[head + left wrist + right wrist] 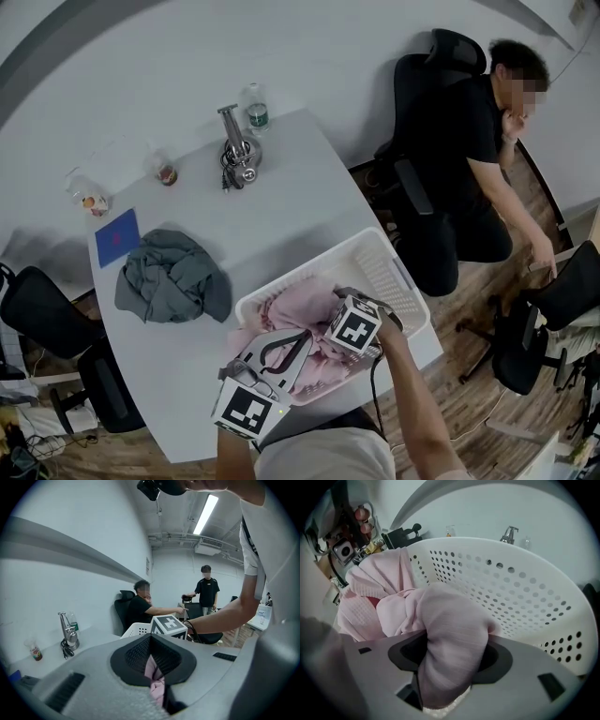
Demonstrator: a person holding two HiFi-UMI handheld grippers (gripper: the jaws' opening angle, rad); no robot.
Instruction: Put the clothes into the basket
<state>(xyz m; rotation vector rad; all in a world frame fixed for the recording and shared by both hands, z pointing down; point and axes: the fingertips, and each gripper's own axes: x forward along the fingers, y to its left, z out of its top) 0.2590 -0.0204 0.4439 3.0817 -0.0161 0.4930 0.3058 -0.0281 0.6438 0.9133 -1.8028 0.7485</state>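
Head view: pink garment [302,311] is lying mostly inside the basket [386,270], with one fold hanging over the near rim. Right gripper view: right gripper [449,667] is pointing steeply down into the basket, its jaws holding a thick roll of the pink cloth that fills the gap between them. Left gripper view: left gripper [154,679] is sitting nearly level at the near rim, jaws pinched together on a thin fold of the same garment. Grey garment [173,277] is lying in a heap on the table [281,202], well apart from the basket and untouched. Judgement: the step in hand is depositing the pink garment. Next move calls for both jaws letting go with the hanging fold carried inside the rim, so nothing is trailing out, then reaching across for the grey heap.
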